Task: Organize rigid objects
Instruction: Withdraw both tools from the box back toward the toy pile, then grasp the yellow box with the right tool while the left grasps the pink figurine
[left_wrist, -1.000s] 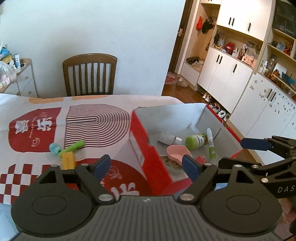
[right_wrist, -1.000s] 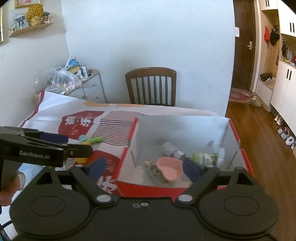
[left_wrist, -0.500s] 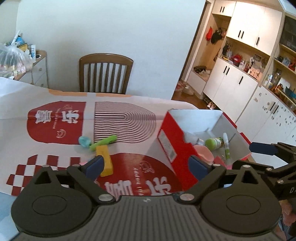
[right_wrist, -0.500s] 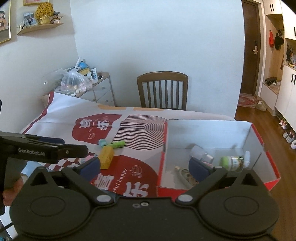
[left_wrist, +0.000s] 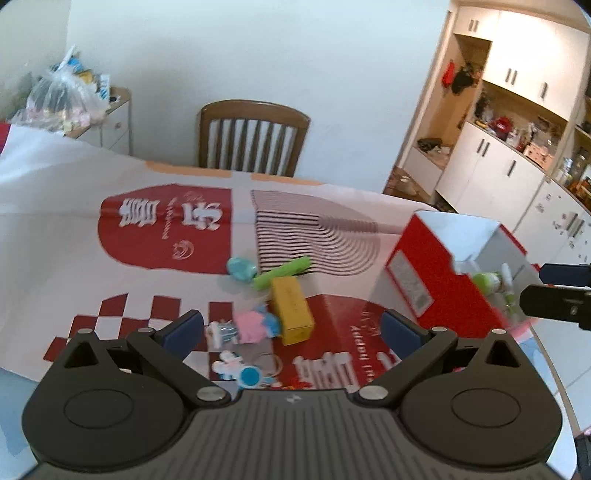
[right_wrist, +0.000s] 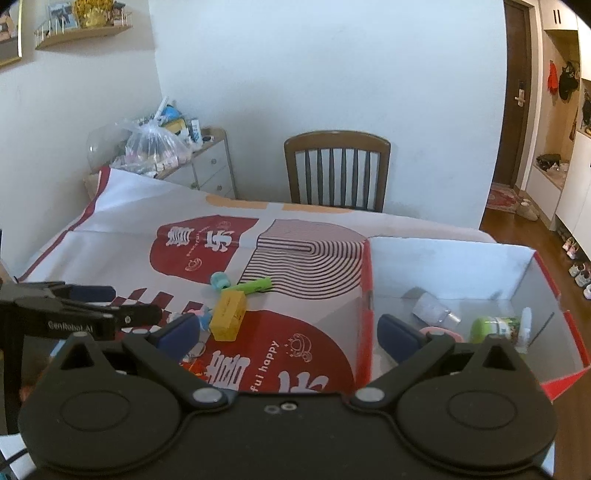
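Loose items lie on the red-and-white tablecloth: a yellow box (left_wrist: 291, 310) (right_wrist: 229, 310), a green tube (left_wrist: 282, 271) (right_wrist: 253, 286), a teal round piece (left_wrist: 240, 267) (right_wrist: 220, 279), a pink figure (left_wrist: 255, 325) and a blue-and-white keyring figure (left_wrist: 243, 373). My left gripper (left_wrist: 291, 328) hovers open just short of them, nothing between its fingers; it also shows at the left of the right wrist view (right_wrist: 88, 306). My right gripper (right_wrist: 288, 330) is open and empty, near the corner of the red box (right_wrist: 364, 295) (left_wrist: 424, 273). That box holds a clear bottle (right_wrist: 432, 308), a green-capped jar (right_wrist: 495, 326) and a pink dish (right_wrist: 443, 332).
A wooden chair (right_wrist: 336, 166) stands behind the table's far edge. A cabinet with a plastic bag (right_wrist: 155, 144) sits at the back left. White cupboards (left_wrist: 517, 173) and wooden floor lie to the right, past the table's edge.
Both grippers moved left, away from the red box and toward the loose items. The left one came lower and closer to them. Both sets of jaws opened wider.
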